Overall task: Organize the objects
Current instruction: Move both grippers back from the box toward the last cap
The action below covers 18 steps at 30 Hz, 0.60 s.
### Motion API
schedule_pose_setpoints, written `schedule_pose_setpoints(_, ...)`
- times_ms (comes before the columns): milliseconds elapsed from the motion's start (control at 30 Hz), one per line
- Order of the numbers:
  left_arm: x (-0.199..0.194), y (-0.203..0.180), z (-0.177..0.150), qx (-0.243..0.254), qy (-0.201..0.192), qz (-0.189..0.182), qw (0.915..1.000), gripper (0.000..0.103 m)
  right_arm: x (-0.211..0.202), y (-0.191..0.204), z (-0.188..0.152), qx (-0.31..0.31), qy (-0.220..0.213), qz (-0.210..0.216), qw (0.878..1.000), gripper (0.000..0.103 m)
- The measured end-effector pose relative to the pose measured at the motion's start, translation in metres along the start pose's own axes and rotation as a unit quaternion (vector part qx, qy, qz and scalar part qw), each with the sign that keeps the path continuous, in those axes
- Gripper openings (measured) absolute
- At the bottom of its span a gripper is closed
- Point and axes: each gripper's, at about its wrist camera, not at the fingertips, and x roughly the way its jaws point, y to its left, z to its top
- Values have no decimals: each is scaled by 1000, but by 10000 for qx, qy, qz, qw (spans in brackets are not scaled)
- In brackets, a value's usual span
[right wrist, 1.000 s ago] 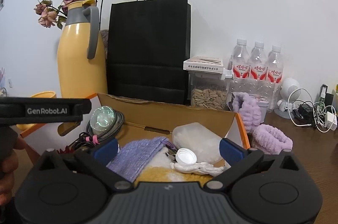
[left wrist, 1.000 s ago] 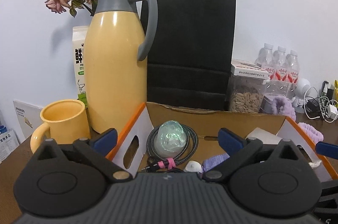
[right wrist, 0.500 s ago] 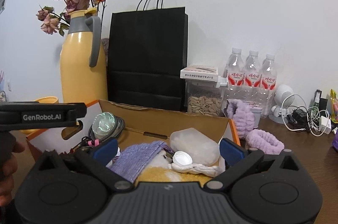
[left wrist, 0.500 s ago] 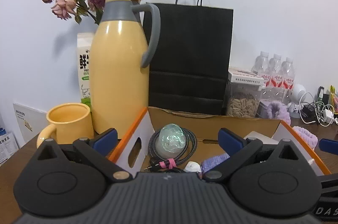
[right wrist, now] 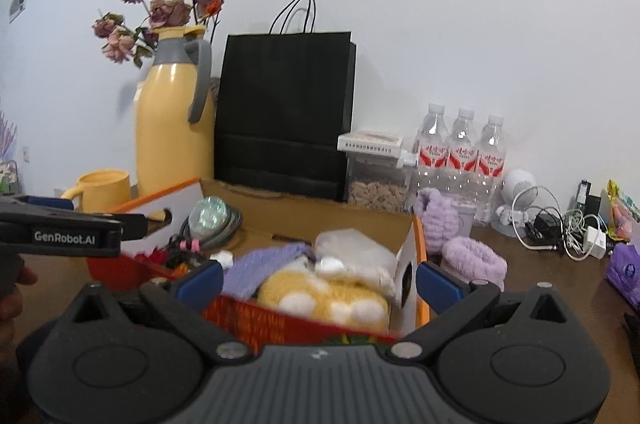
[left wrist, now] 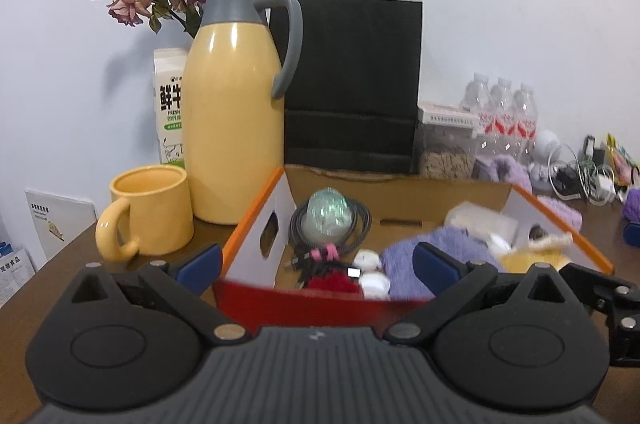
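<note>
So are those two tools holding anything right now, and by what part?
Nothing is held. The left tool and the right tool are both open, their blue fingertips spread wide in front of the cardboard box, and nothing sits between them.

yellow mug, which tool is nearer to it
Left. The left tool sits at the box's left end, with the yellow mug just ahead-left of its left finger. The right tool is at the box's far right end.
</note>
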Motion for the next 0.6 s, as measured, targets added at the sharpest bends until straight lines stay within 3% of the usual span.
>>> schedule_pose_setpoints(600, -34, 4, -31, 231, 390, -40, 9990, 103, -33, -3, -42, 89, 617, 28, 9981, 103)
